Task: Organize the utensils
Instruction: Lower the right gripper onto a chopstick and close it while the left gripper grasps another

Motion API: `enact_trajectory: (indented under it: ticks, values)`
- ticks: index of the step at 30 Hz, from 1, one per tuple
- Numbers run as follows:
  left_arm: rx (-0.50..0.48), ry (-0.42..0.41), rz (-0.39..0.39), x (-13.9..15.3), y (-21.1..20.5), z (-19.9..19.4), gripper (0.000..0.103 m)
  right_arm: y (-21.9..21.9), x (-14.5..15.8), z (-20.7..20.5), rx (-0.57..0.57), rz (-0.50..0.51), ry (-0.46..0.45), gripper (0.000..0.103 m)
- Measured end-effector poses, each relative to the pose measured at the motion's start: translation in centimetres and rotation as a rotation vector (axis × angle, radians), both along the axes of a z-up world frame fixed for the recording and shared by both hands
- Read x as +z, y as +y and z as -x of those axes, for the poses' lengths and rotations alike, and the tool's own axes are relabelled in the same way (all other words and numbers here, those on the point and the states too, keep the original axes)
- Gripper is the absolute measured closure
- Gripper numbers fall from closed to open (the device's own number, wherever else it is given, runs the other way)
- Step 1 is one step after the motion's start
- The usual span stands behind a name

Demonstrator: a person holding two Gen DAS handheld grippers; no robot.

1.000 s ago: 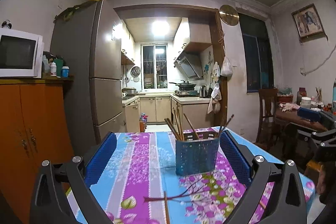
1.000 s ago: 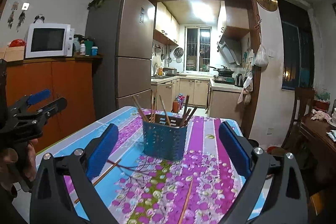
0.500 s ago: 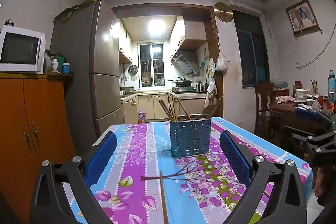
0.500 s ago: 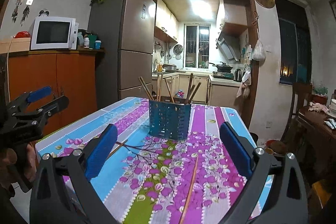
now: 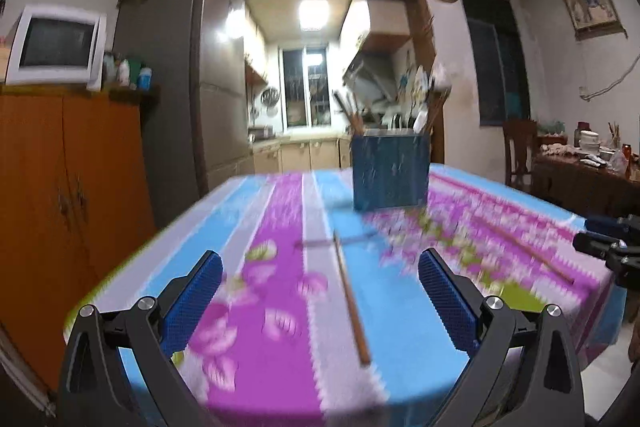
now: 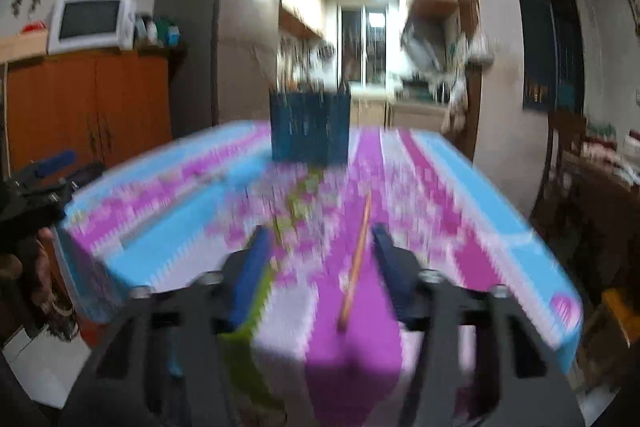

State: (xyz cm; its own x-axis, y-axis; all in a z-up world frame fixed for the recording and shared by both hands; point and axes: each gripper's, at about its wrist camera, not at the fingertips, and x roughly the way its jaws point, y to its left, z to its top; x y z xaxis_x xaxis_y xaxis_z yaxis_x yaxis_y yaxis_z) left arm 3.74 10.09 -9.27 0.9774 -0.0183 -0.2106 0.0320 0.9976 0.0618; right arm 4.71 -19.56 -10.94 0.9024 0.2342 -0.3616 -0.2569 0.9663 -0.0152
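Two blue-padded fingers frame the left wrist view, where the left gripper [image 5: 318,279] stands wide apart with nothing pressed between its pads. One loose chopstick [image 5: 349,297] lies lengthwise on the floral tablecloth [image 5: 276,227] in the gap between those fingers, touching neither. Farther back a blue perforated utensil holder [image 5: 390,171] stands upright on the cloth with several chopsticks poking out of its top. A second loose chopstick [image 5: 524,247] lies on the cloth toward the right, near the other gripper showing at the frame's edge. From the right wrist, heavily blurred, the right gripper [image 6: 320,247] is closing, its pads much nearer each other, and a chopstick [image 6: 356,259] lies on the cloth between them, closer to the right pad; no contact is visible. The same holder [image 6: 310,127] stands well beyond, and a white microwave [image 6: 92,21] sits on an orange cabinet [image 6: 88,103] at left.
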Motion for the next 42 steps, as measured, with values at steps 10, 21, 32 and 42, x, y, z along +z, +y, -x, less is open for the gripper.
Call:
enact_trajectory:
  ticks: [10,21,32,42]
  values:
    - [-0.016,0.058,0.022,-2.9,0.7,-0.2,0.005,-0.2,-3.9,-1.3,-0.073,0.023,0.067,0.094]
    - [-0.099,0.113,0.008,-4.3,-1.0,-0.4,0.023,0.3,-3.7,-0.7,-0.032,-0.002,0.091,0.098]
    - [-0.103,0.186,0.023,-5.7,-2.3,-1.8,0.057,-0.1,-3.6,-1.0,-0.019,-0.03,0.114,0.097]
    - [-0.035,0.179,0.04,-5.6,-1.9,-2.6,0.094,-0.2,-3.7,-1.3,-0.01,-0.039,0.122,0.097]
